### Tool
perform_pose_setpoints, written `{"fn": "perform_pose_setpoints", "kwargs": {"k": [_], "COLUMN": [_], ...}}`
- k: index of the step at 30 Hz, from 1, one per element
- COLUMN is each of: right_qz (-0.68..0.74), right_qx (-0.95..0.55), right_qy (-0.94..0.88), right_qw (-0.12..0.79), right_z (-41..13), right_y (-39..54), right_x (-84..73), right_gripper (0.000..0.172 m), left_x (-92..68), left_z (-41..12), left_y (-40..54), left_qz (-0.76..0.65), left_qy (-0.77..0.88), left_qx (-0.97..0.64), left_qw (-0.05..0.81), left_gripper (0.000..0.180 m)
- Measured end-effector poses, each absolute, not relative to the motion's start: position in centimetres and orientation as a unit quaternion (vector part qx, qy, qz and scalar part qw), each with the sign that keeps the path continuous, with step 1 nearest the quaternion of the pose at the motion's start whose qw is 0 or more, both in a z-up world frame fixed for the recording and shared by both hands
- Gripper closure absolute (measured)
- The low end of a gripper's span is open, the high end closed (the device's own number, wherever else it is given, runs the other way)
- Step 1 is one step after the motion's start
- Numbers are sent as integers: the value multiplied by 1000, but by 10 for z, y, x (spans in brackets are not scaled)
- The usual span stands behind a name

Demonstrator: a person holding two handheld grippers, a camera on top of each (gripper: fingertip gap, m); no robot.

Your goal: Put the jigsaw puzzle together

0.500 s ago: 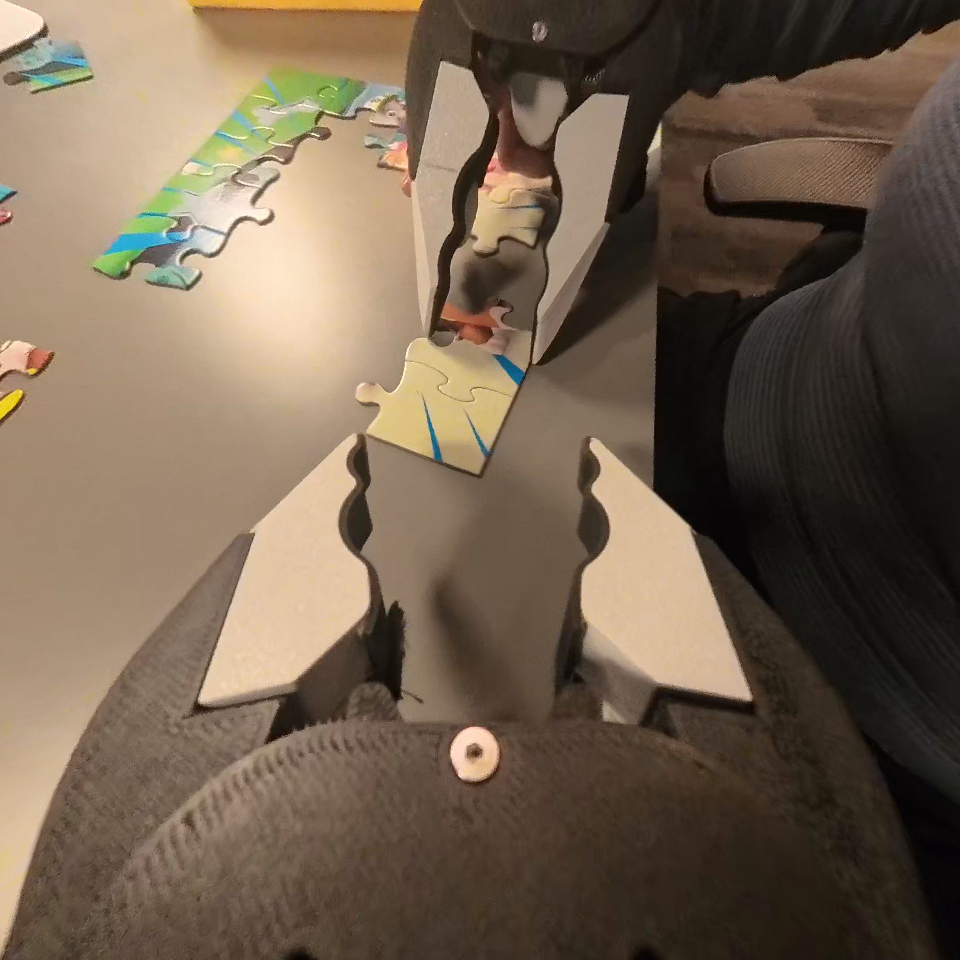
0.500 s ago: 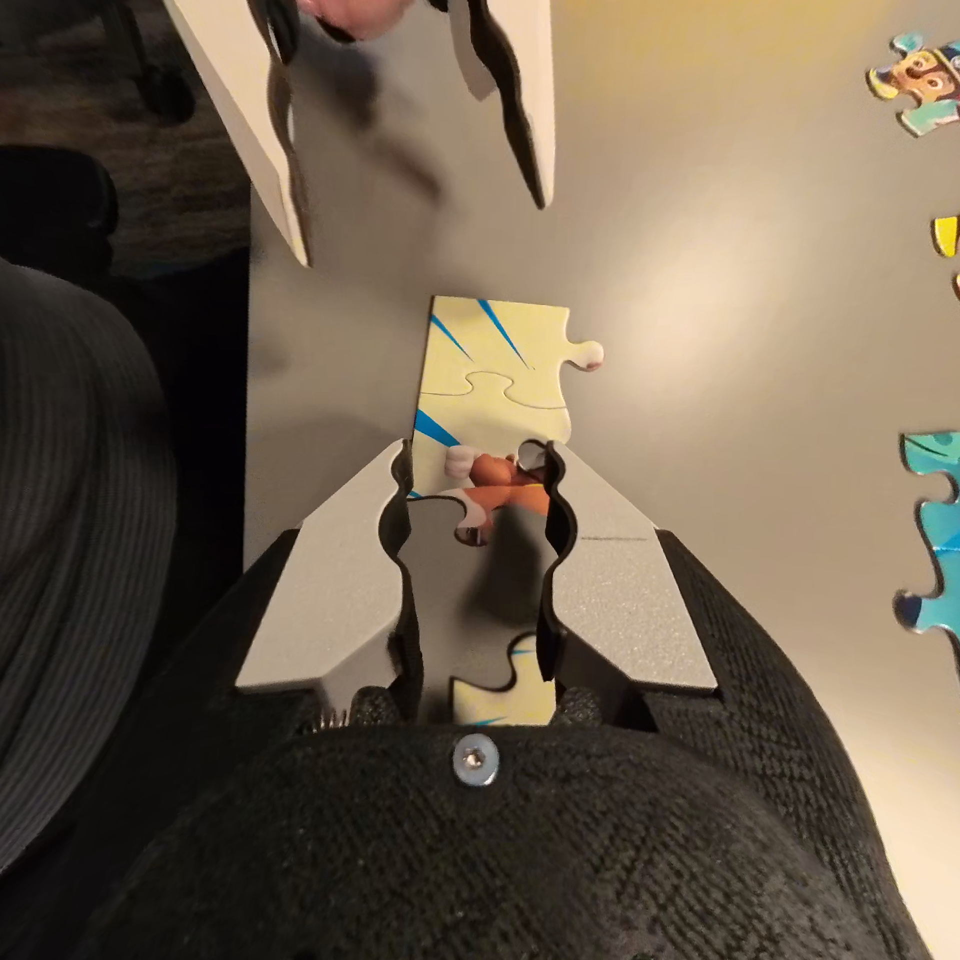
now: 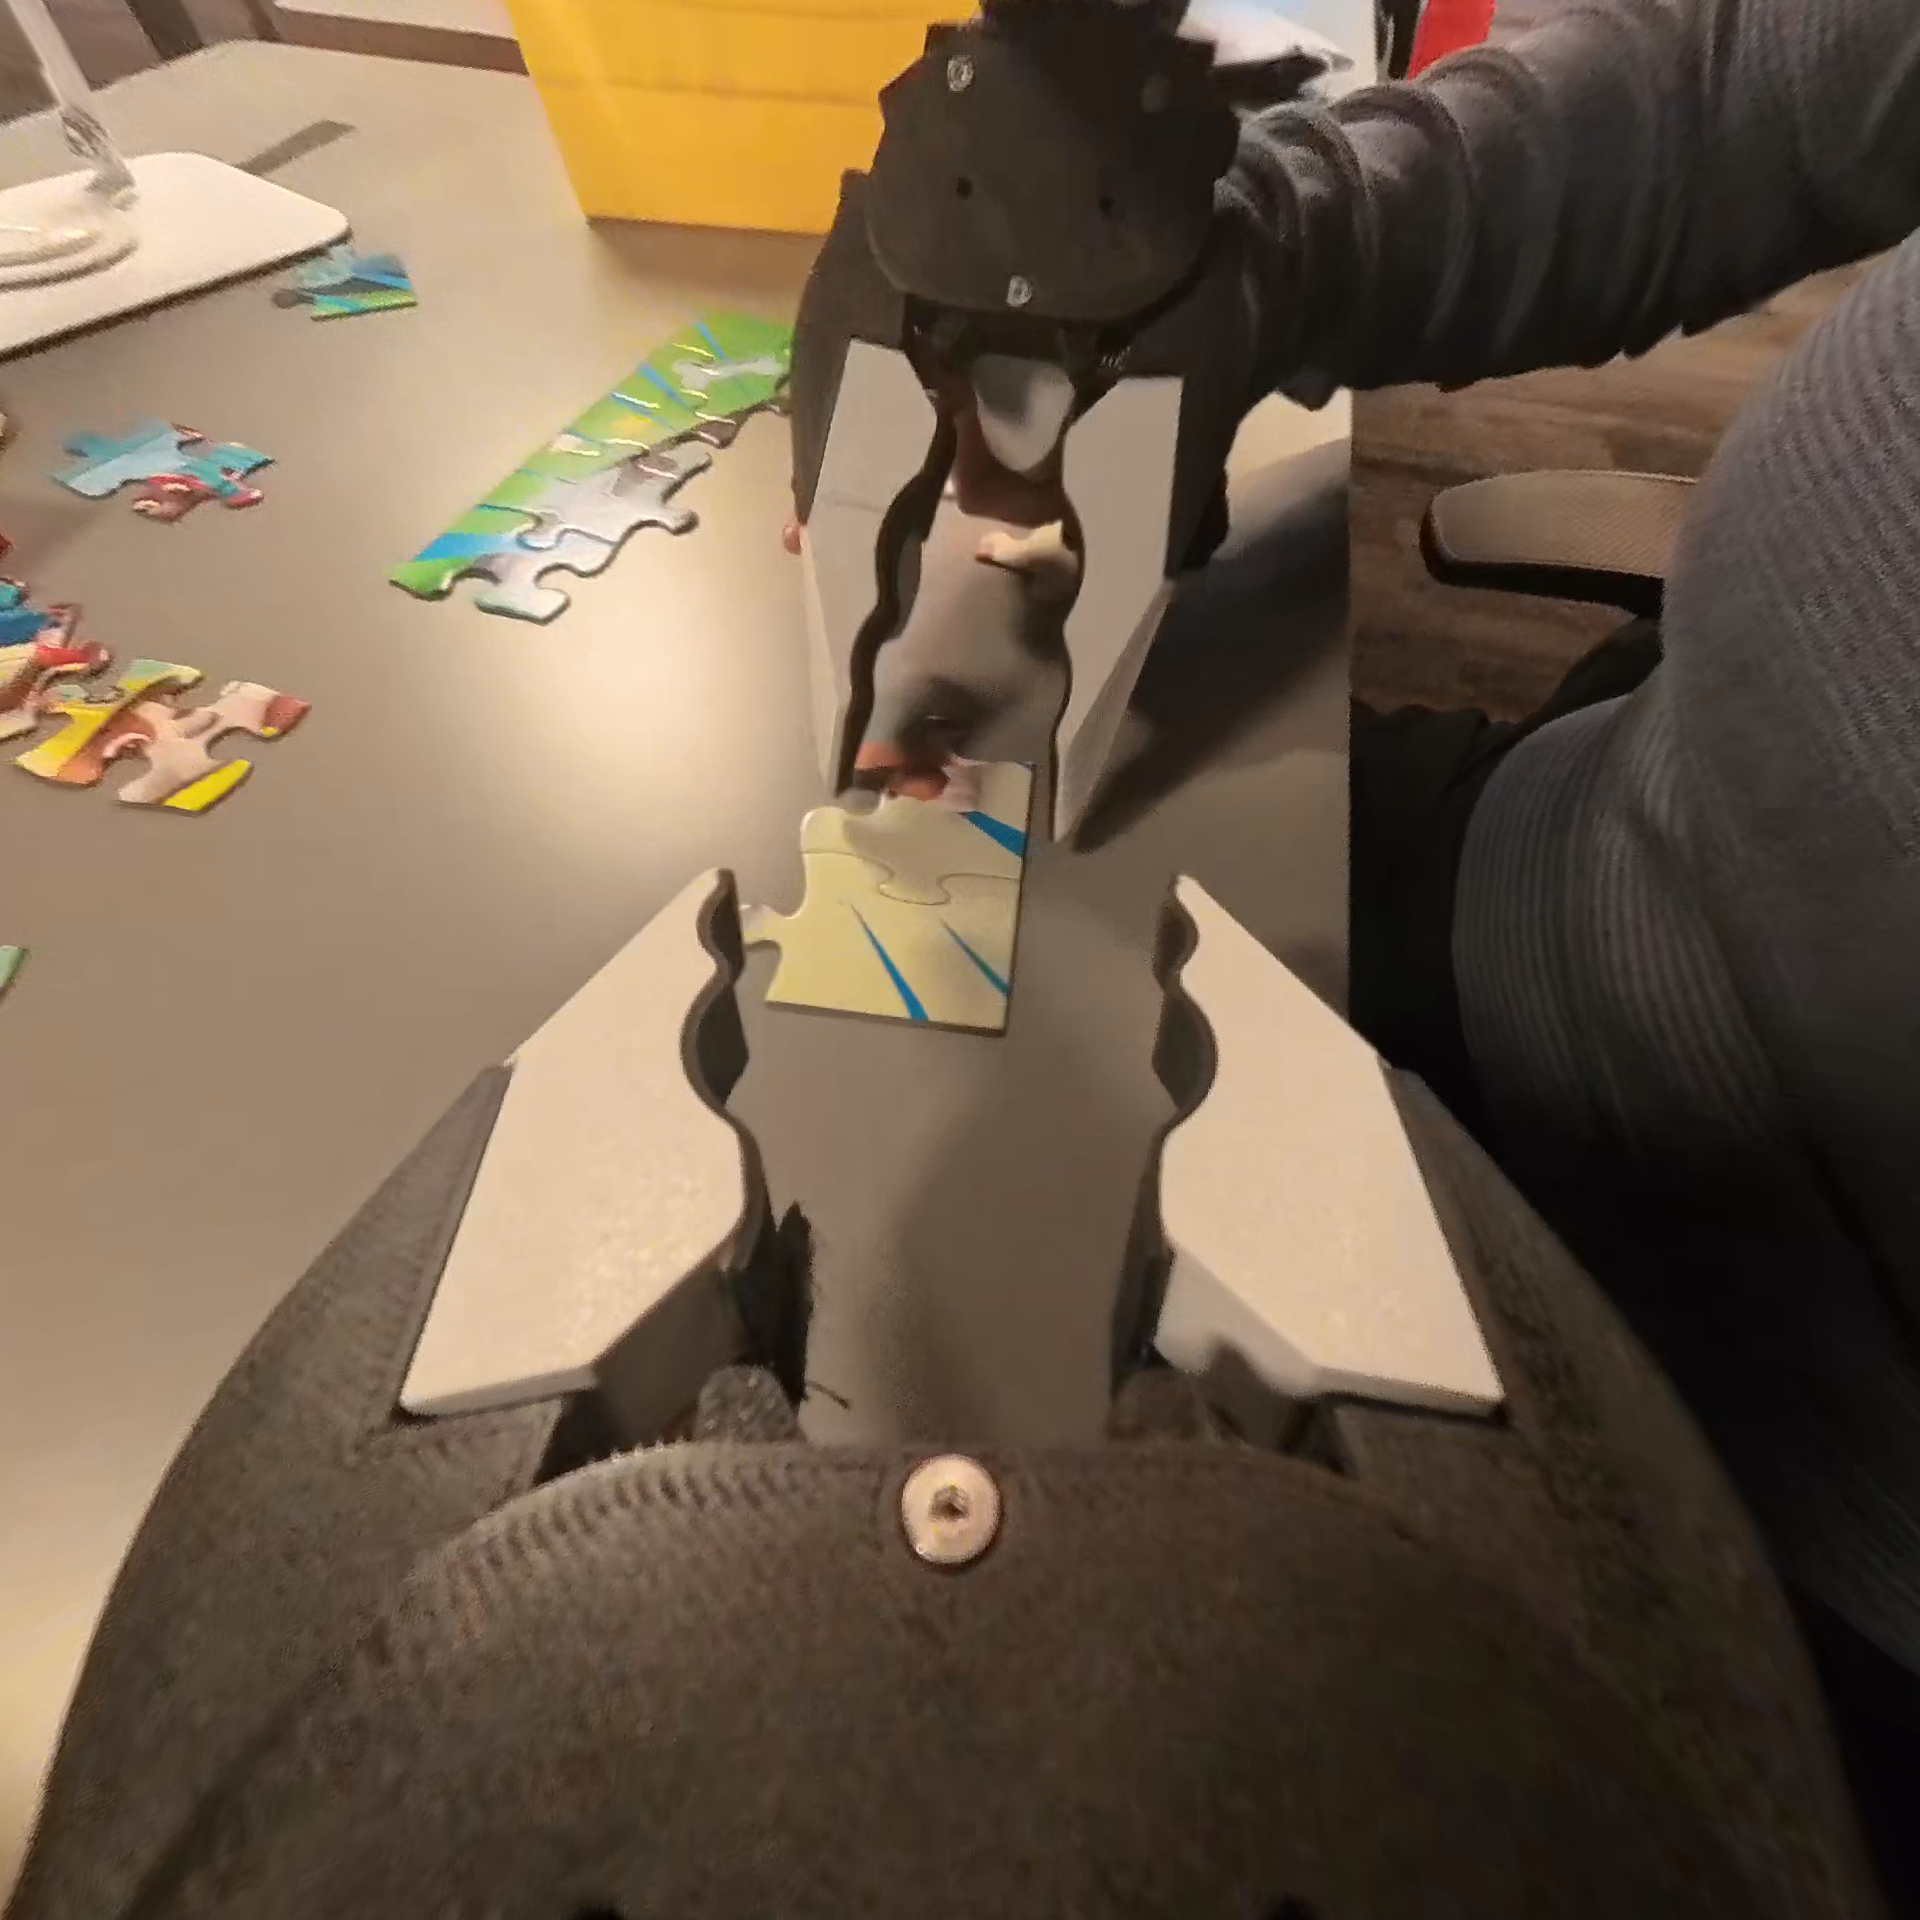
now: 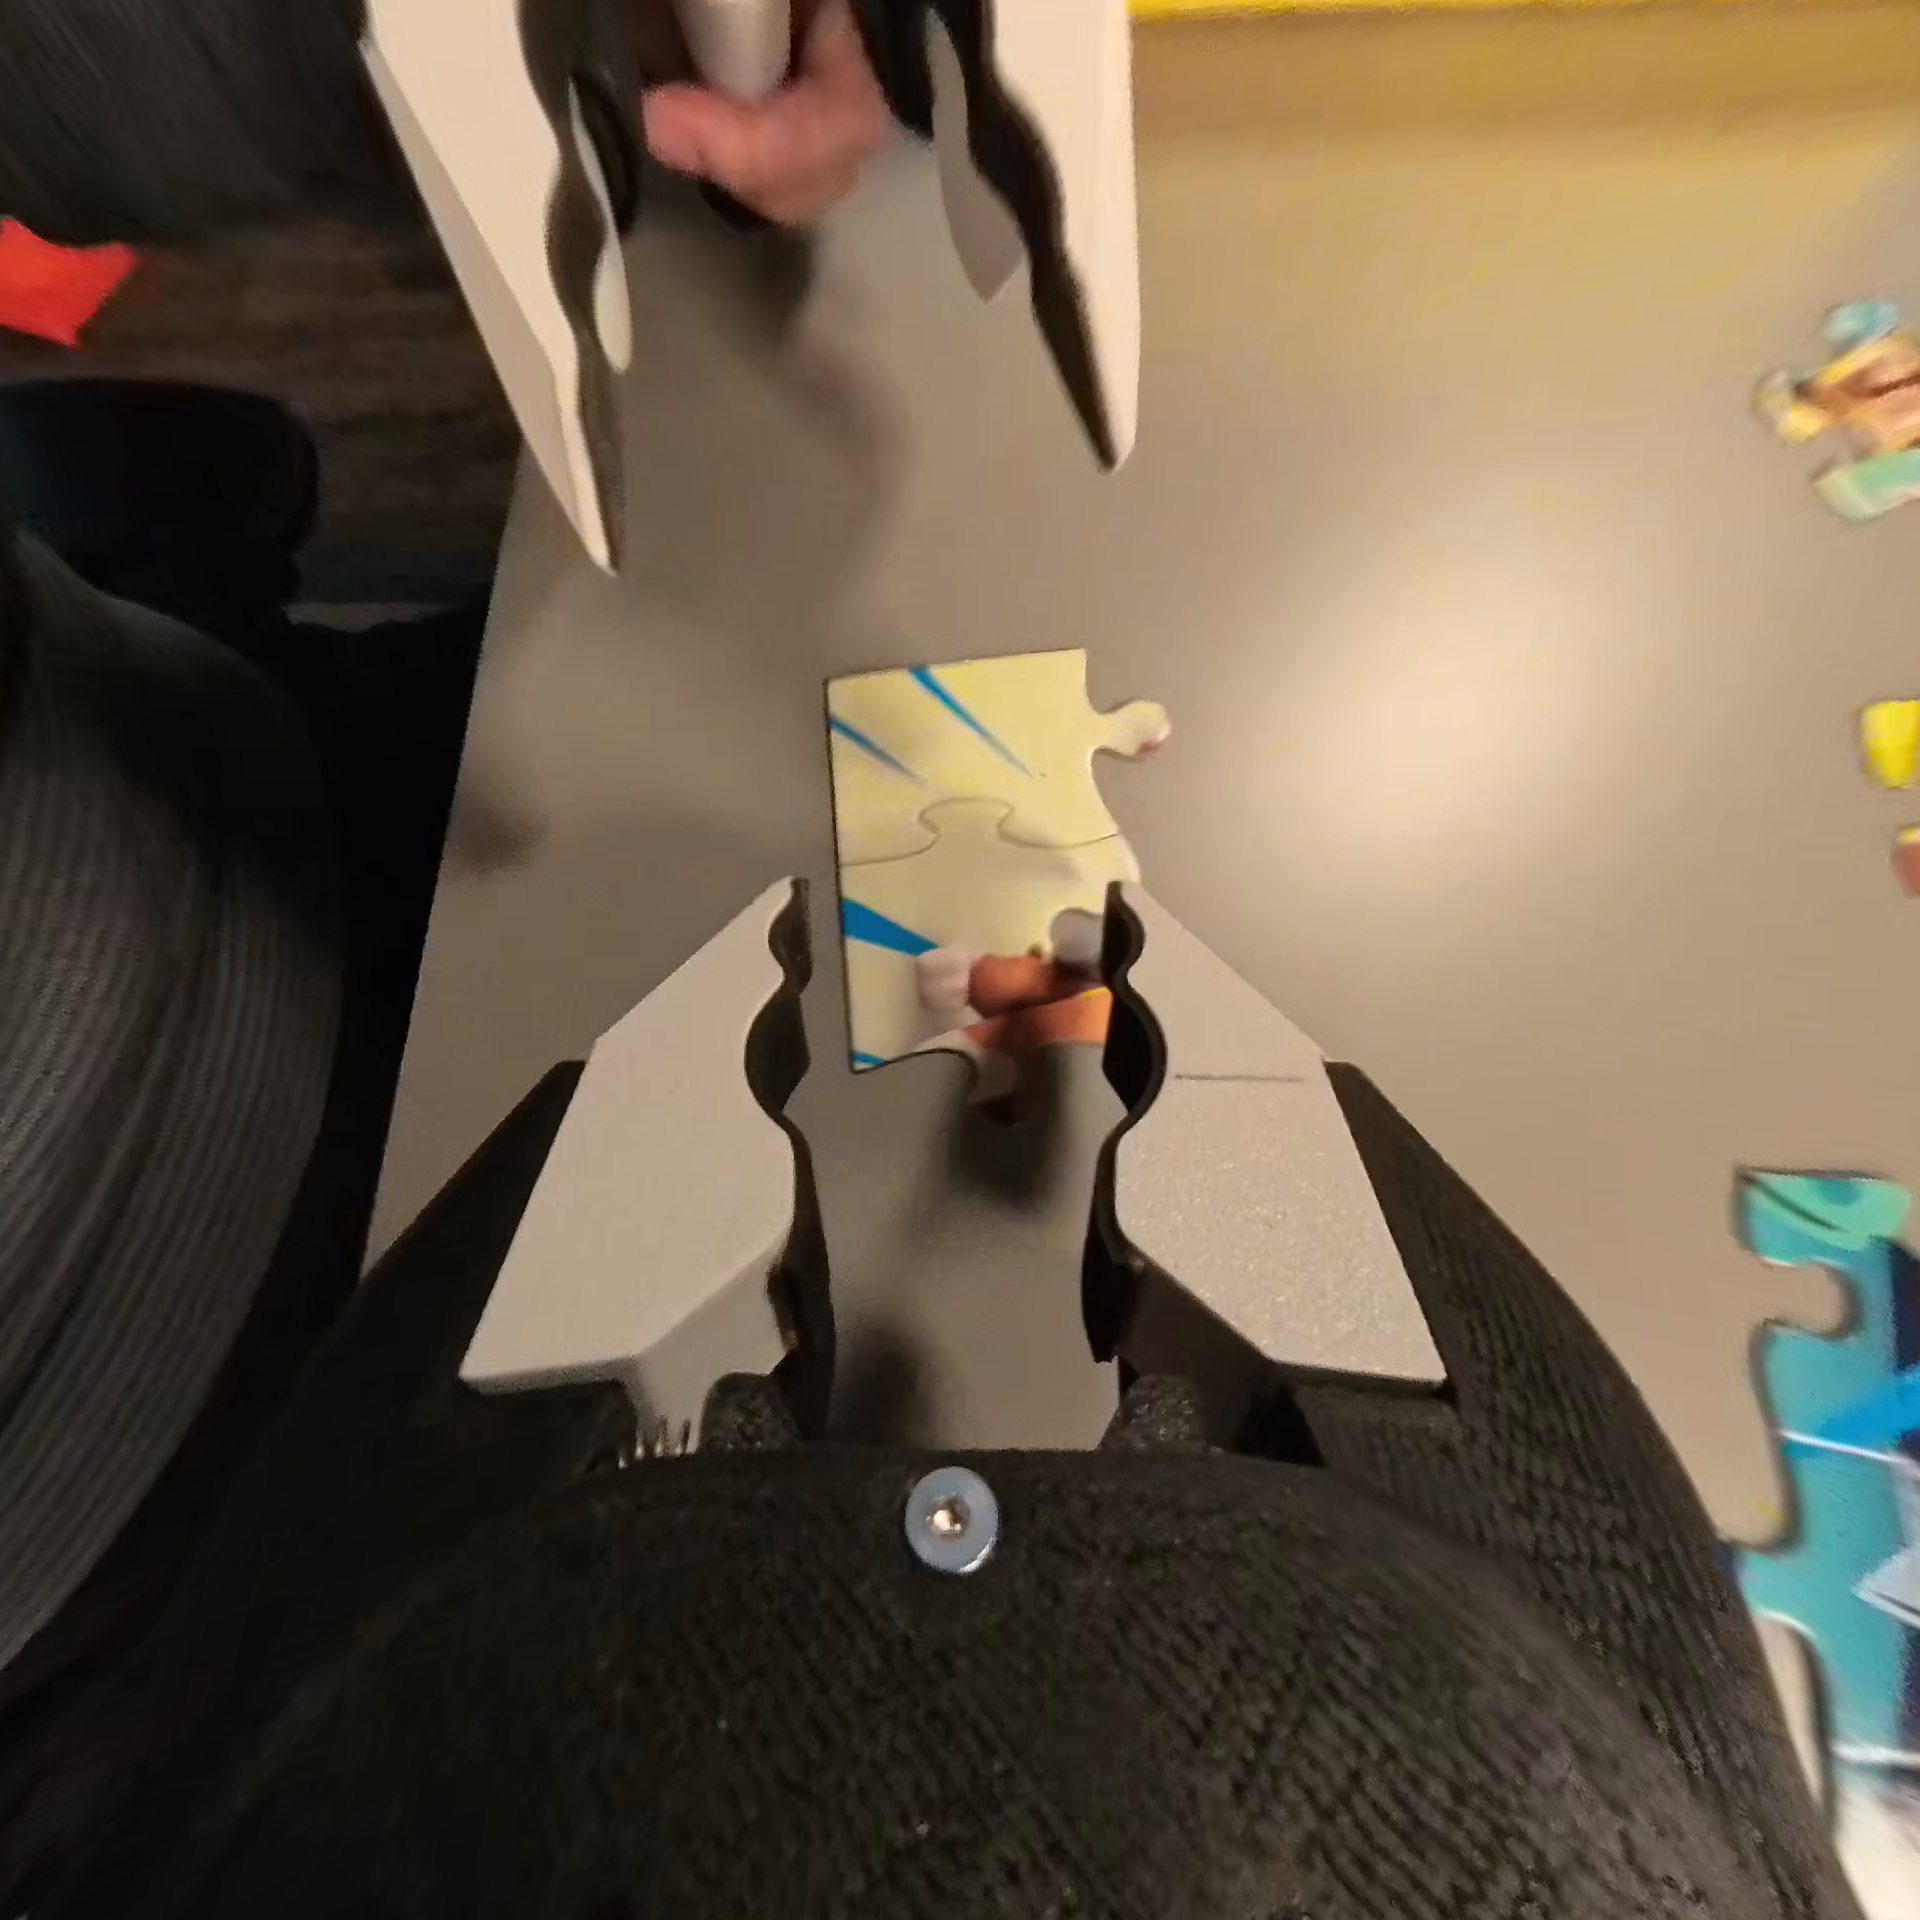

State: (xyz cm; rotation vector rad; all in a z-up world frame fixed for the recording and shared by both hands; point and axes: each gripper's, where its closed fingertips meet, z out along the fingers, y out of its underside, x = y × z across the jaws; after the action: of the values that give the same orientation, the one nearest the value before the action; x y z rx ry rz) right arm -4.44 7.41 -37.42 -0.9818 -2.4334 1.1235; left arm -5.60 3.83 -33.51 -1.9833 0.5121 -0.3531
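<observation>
Both hand-held grippers are spread apart with nothing clamped: the left hand-held gripper (image 3: pixel 945 914) and right hand-held gripper (image 4: pixel 956 914) face each other over a pale yellow joined puzzle strip (image 4: pixel 966 831) lying flat on the grey desk (image 3: pixel 416 852) near its edge. Around it sit a green puzzle row (image 3: pixel 603 478), loose colourful pieces (image 3: pixel 156 727), a yellow box (image 3: pixel 707 114) and a white lamp base (image 3: pixel 156 239); no writing is legible.

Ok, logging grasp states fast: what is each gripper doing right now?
Left gripper: open, holding nothing; joined yellow puzzle pieces lie between its tips.
Right gripper: open around the pieces' other end, not visibly clamping.
</observation>
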Motion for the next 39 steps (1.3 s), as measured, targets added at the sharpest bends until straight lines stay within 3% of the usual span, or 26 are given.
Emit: {"fn": "perform_pose_setpoints", "kwargs": {"k": [3, 8, 16, 23, 28, 31, 33, 37, 39], "right_qz": [449, 454, 324, 287, 296, 307, 306, 304, 295], "right_qx": [-353, -407, -420, -397, -421, -438, -445, -448, -450], "right_qy": [-793, -660, -532, -539, -503, -480, -469, -460, -460], "right_qw": [213, 439, 660, 685, 694, 695, 699, 704, 706], "right_z": [-332, -265, -265, -272, -266, -263, -262, -260, -261], "right_y": [104, 224, 353, 357, 374, 385, 390, 393, 395], "right_x": [-58, -59, -7, -6, 2, 7, 10, 12, 11], "right_gripper": [116, 117, 121, 124, 126, 126, 126, 127, 126], "left_x": [-63, -74, -81, -101, -211, -291, -333, -386, -399], "left_z": [-331, -333, -326, -268, -222, -212, -213, -225, -243], "left_y": [40, 40, 58, 40, -17, -62, -78, -72, -61], "left_qz": [-142, -141, -145, -47, 95, 136, 143, 169, 133], "left_qy": [207, 196, 180, 117, -99, -222, -256, -203, -186], "left_qx": [-819, -823, -820, -785, -759, -752, -761, -818, -857], "left_qw": [515, 514, 523, 607, 637, 606, 579, 512, 461], "left_gripper": [101, 101, 101, 105, 120, 121, 134, 138, 132]}}
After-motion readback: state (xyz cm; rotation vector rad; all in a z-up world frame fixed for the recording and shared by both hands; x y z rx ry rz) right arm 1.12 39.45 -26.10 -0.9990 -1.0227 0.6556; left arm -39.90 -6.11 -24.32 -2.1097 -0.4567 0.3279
